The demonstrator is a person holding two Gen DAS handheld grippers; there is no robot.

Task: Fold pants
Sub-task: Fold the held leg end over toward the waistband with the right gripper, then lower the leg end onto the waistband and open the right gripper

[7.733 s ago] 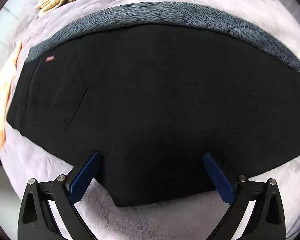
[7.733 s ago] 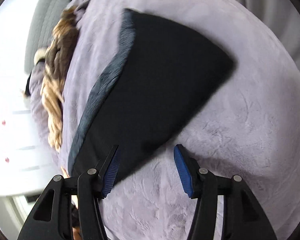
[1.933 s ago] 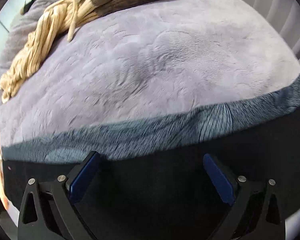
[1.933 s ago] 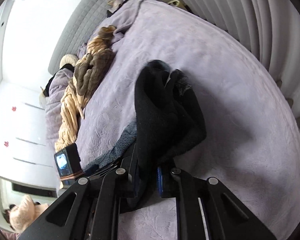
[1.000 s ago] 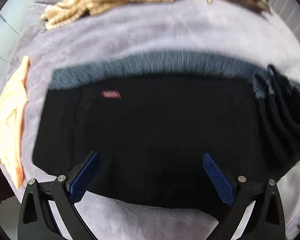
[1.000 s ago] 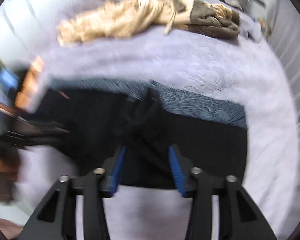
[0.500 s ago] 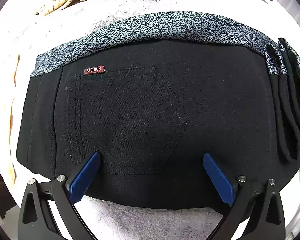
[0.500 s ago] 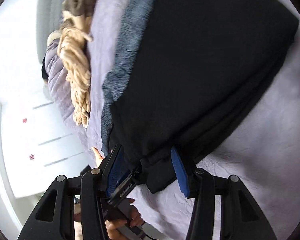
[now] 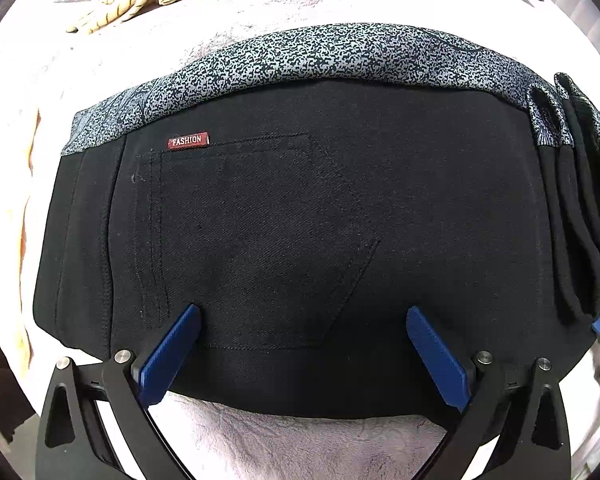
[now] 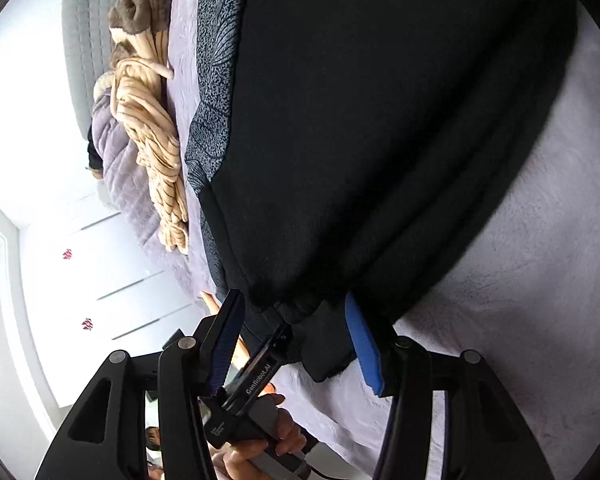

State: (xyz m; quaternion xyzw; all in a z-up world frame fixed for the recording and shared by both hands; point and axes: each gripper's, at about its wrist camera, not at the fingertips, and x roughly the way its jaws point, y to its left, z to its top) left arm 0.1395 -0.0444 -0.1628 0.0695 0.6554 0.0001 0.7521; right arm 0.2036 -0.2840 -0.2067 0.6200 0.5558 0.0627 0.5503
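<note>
Black twill pants with a speckled grey waistband (image 9: 300, 208), lying folded on a lilac plush bedspread (image 9: 308, 444); compared with two seconds ago, when the right gripper (image 10: 294, 320) held a bunched leg end pinched and lifted clear of the bed, the leg has been carried across and laid over the seat, its stacked hem layers now showing along the right edge in the left wrist view; the garment has thus shortened to a compact slab, which suggests that the lengthwise fold is made and that only release and smoothing, or one further fold, remain; right gripper jaws stand spread, the thick stacked edge of the pants between them but neither blue pad visibly pressing it, so the cloth appears let go; left gripper (image 9: 302, 344) jaws spread wide over the near edge, the stitched back pocket and red "FASHION" label (image 9: 189, 141) ahead of them, nothing pinched; whether its pads touch the cloth cannot be told; a cream striped knit garment (image 10: 152, 128) lies well apart beyond the waistband, towards the grey quilted headboard (image 10: 82, 36).
</note>
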